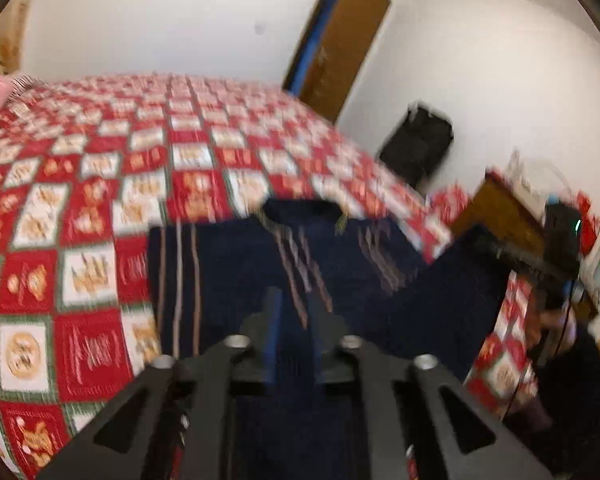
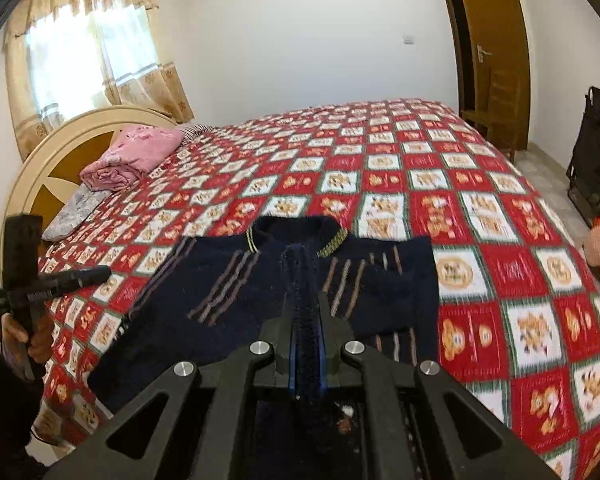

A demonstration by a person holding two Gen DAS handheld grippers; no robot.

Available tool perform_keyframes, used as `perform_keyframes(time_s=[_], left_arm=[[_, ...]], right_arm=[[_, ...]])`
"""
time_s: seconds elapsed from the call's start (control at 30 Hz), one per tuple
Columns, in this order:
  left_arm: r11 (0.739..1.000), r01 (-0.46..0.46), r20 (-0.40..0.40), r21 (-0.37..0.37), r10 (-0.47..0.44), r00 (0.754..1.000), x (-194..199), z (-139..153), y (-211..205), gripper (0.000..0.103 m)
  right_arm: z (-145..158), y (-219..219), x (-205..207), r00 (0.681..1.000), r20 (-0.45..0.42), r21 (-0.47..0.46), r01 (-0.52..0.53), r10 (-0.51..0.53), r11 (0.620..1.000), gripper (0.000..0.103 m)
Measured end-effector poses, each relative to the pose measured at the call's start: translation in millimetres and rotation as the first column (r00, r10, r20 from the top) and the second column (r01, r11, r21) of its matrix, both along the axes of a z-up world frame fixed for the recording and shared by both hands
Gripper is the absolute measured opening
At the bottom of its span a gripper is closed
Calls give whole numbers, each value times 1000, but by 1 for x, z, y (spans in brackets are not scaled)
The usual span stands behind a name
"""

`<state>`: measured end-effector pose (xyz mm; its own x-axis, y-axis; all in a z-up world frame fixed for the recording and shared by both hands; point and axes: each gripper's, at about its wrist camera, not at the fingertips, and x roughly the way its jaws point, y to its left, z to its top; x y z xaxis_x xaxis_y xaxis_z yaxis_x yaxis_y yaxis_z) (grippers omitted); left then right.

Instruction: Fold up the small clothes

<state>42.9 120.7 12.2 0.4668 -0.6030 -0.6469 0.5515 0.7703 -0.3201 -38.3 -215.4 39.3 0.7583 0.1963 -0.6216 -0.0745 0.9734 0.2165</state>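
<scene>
A small navy knit sweater (image 2: 228, 296) with thin brown stripes and a yellow-trimmed collar lies on the red and white patterned bedspread (image 2: 480, 240). My right gripper (image 2: 306, 308) is shut on the sweater's front zipper edge, with navy cloth bunched between the fingers. In the blurred left wrist view the sweater (image 1: 228, 264) lies ahead, its collar pointing away. My left gripper (image 1: 294, 300) hovers over the sweater's lower part with its fingers close together; whether they hold cloth is unclear. The left gripper also shows in the right wrist view (image 2: 24, 276), held by a hand at the bed's left side.
A folded pink blanket (image 2: 134, 154) and a grey pillow (image 2: 76, 212) lie by the headboard (image 2: 40, 168). A wooden door (image 2: 496, 48) and a chair (image 2: 496, 112) stand beyond the bed. A black bag (image 2: 596, 152) leans on the right wall.
</scene>
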Motion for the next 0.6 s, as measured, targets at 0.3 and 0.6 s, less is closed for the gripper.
perform_keyframes(time_s=[0.3,0.6], left_arm=[[995,-30,-154,95,44,987,12,-68,-10,62],[989,-72,-159,132,93,983,7,-75,-15,9]], right_arm=[[-37,-19,-13,995,-80,110,66,-57,992,7],[-47,-13,-17,993,-103,115,77,-65,990,7]])
